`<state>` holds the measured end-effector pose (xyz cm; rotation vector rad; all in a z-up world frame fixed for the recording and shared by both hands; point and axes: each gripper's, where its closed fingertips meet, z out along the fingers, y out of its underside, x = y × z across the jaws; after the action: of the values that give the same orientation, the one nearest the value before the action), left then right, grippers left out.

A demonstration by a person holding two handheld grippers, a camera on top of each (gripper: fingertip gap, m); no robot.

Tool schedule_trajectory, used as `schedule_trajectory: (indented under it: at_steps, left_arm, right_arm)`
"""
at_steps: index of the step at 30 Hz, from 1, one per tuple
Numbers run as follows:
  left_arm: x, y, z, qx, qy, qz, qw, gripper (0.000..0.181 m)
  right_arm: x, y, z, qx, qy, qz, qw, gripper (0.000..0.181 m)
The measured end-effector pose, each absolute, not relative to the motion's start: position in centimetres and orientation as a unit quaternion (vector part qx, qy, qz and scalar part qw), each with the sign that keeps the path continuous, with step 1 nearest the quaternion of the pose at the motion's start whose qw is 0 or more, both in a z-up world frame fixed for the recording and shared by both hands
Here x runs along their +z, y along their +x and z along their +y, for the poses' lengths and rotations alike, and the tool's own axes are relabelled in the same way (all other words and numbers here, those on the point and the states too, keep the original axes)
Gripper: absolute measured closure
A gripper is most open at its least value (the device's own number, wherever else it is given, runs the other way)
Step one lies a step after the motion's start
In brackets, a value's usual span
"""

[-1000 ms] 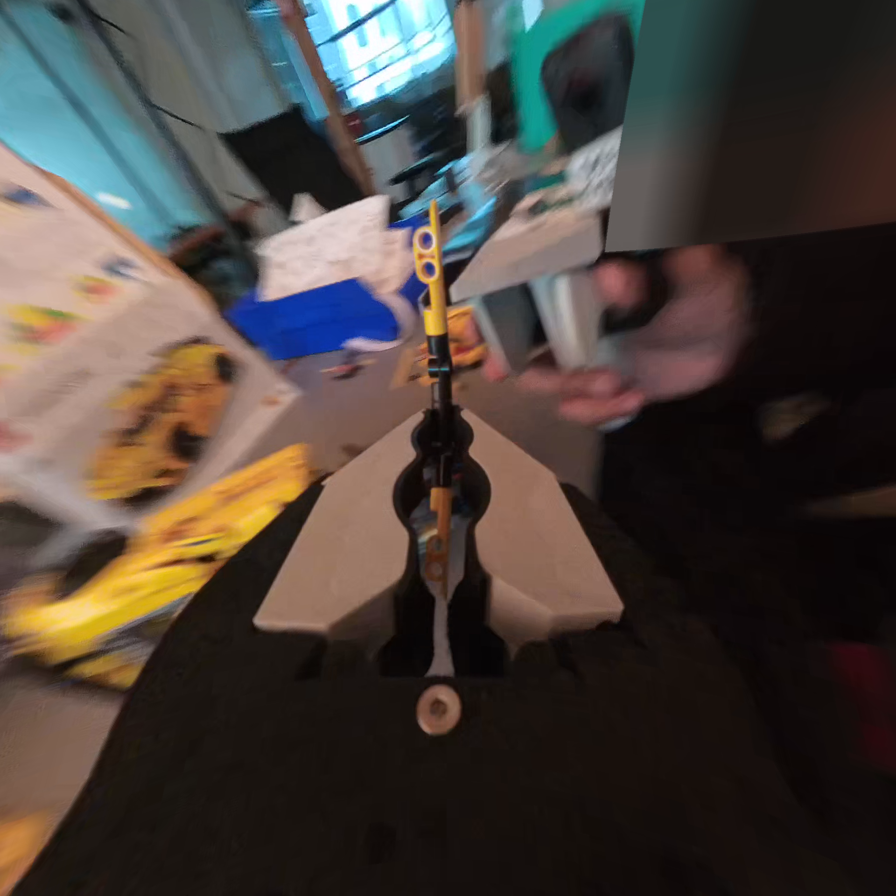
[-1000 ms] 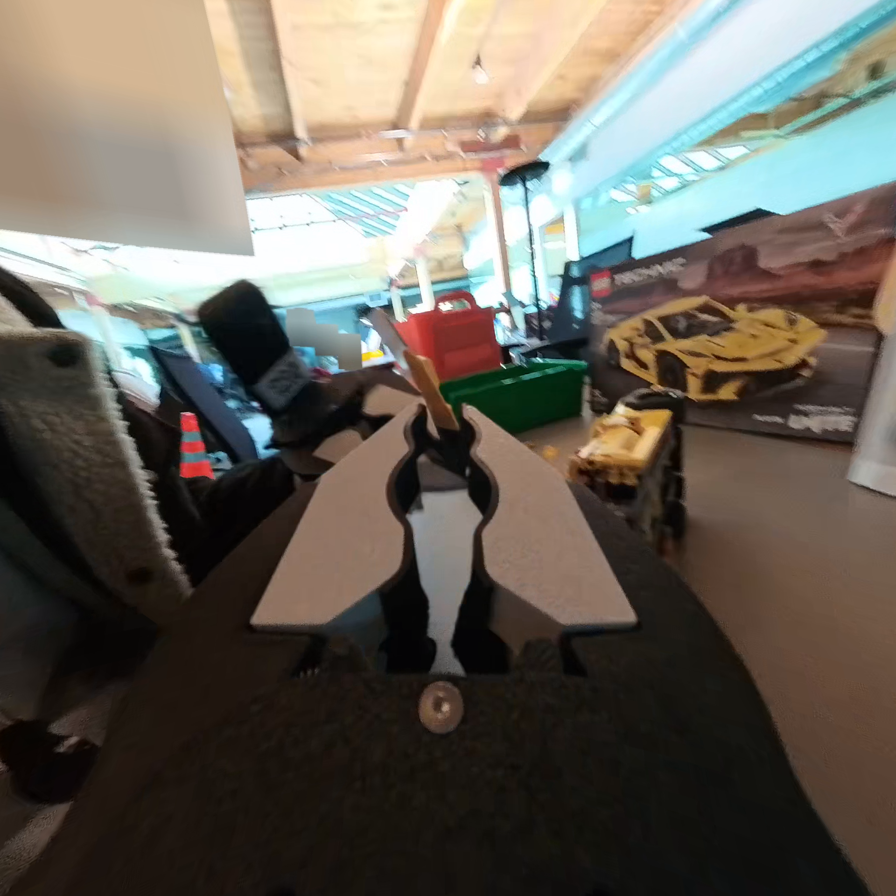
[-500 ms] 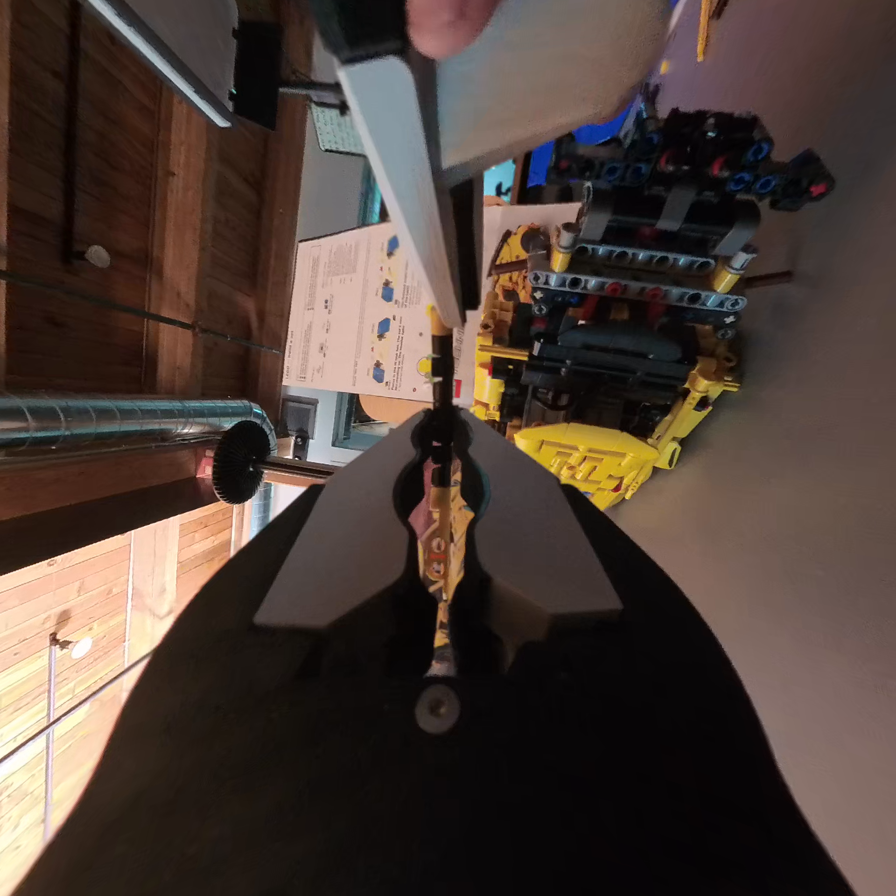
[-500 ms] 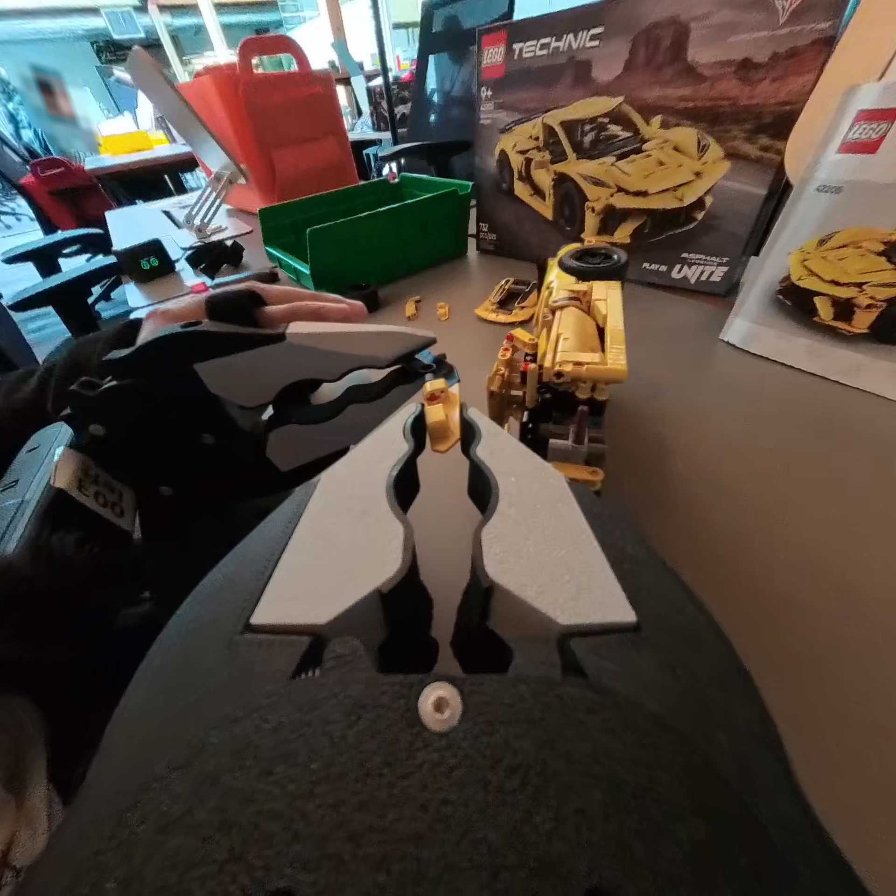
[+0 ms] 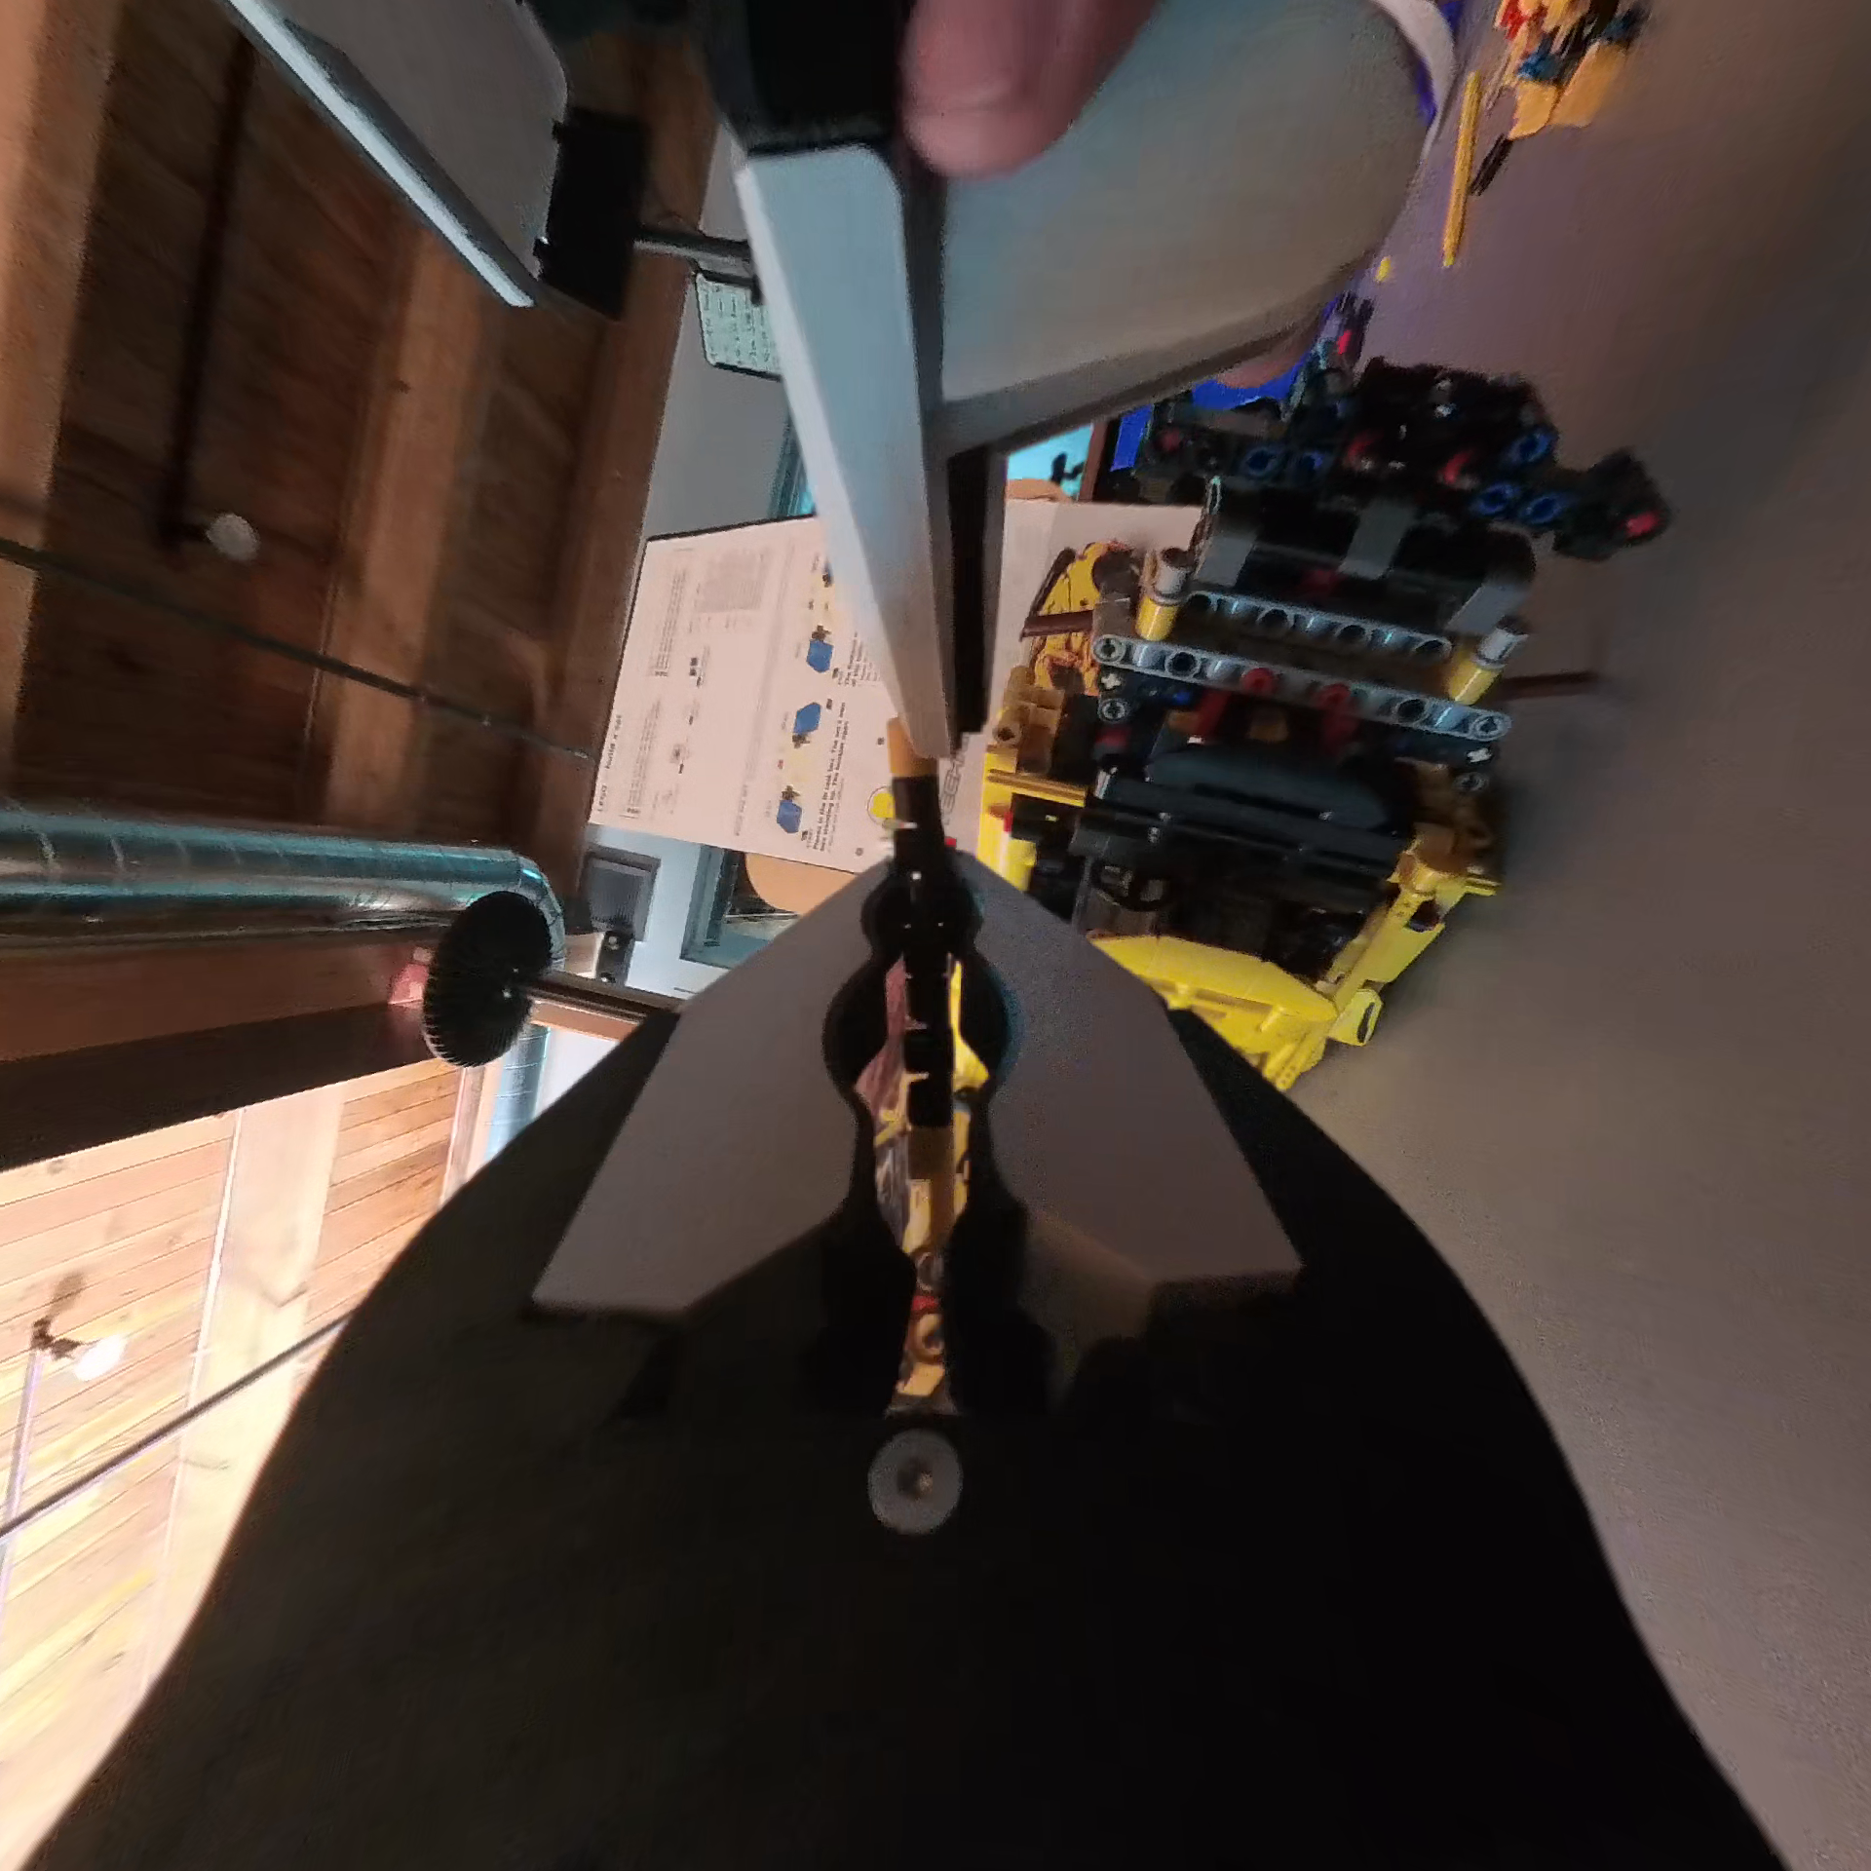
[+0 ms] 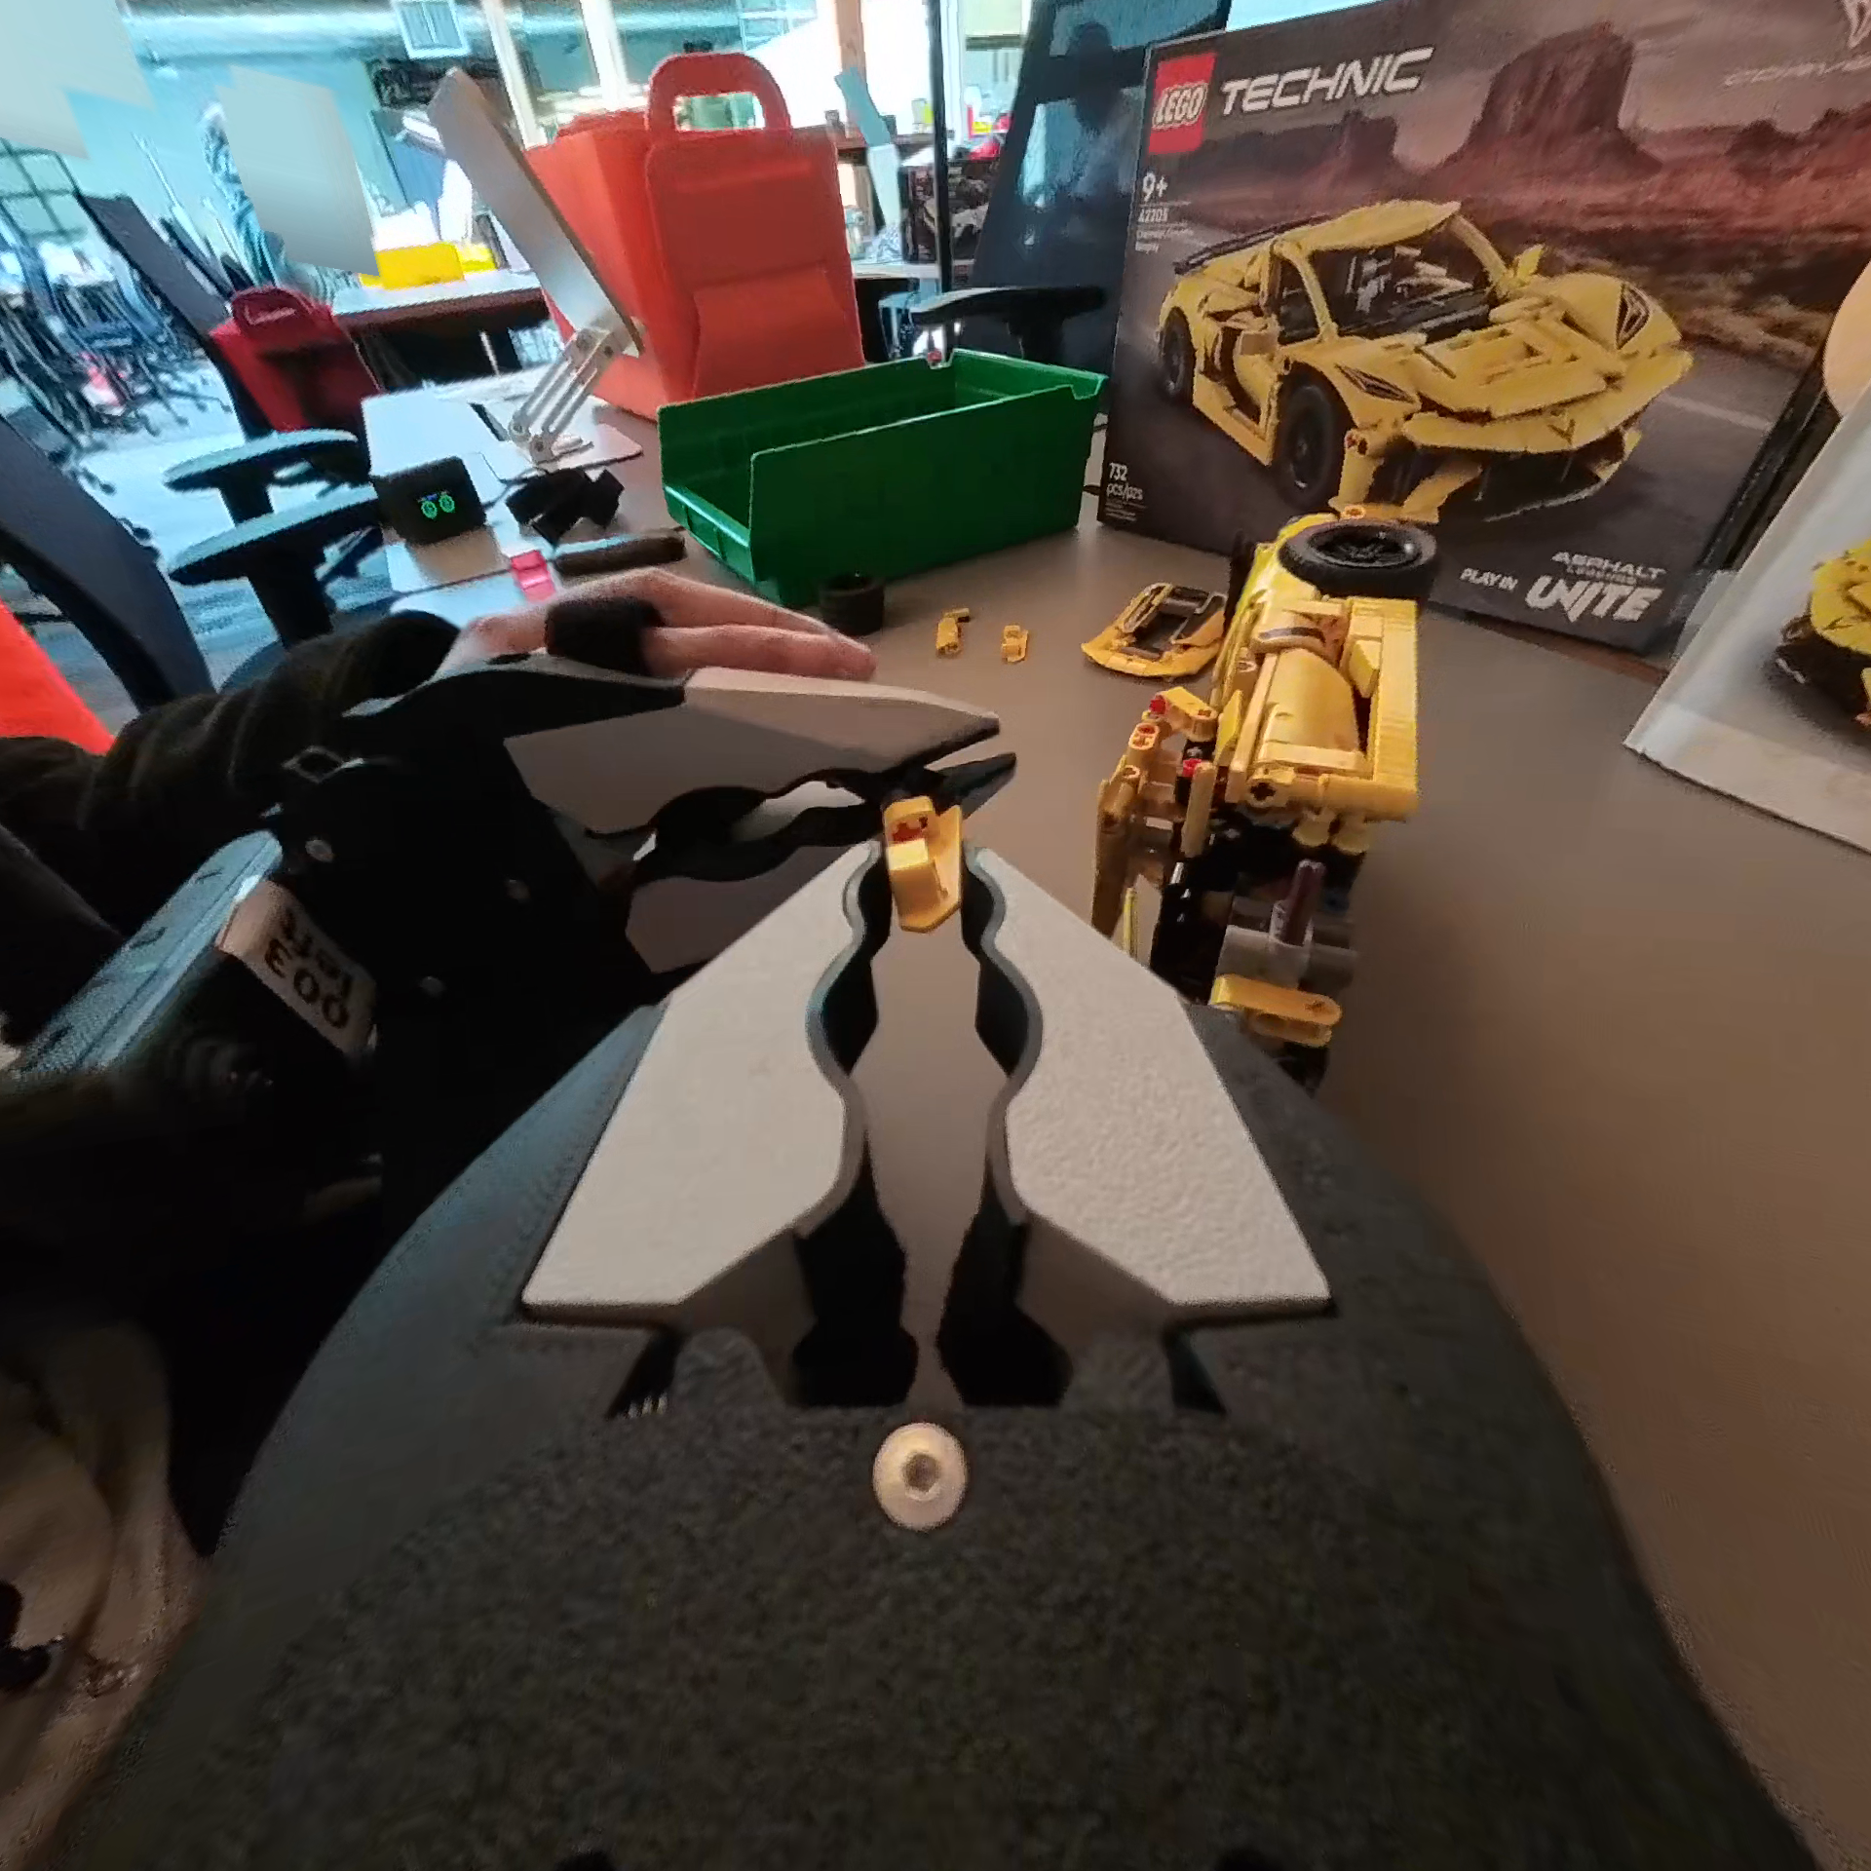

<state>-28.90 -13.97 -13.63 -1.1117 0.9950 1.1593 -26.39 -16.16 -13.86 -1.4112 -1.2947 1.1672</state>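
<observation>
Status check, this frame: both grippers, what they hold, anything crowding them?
Left gripper shut on thin black-and-yellow piece. Right gripper shut on small yellow piece, tips meeting. Partly built yellow car close right.

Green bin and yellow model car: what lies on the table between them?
In the right wrist view, between green bin and yellow model car: black wheel, two small yellow pieces, yellow panel.

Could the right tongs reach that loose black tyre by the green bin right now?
Probably not directly: the right tongs are shut on a yellow piece, and the left tongs lie across the way to the tyre.
</observation>
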Motion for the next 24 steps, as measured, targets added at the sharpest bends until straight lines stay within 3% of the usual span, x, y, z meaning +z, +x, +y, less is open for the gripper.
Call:
schedule_trajectory:
  at_steps: [5, 16, 19, 24]
  left_arm:
    - [-14.0, -28.8, -14.1, 0.48, -0.492, 0.435, 0.582, 0.178]
    - [-14.9, -29.1, -14.0, 0.446, -0.52, 0.439, 0.582, 0.178]
    - [-15.0, -35.7, -13.2, 0.484, -0.59, 0.365, 0.533, 0.179]
    - [-13.5, -38.2, -13.8, 0.451, -0.609, 0.302, 0.578, 0.178]
  right_arm:
    - [-13.8, -26.6, -16.0, 0.444, -0.556, -0.521, 0.471, 0.162]
    - [-14.5, -26.8, -16.4, 0.423, -0.551, -0.545, 0.47, 0.168]
    - [-13.0, -24.4, -14.0, 0.453, -0.565, -0.494, 0.481, 0.168]
    - [-11.9, -20.8, -11.4, 0.526, -0.561, -0.451, 0.453, 0.168]
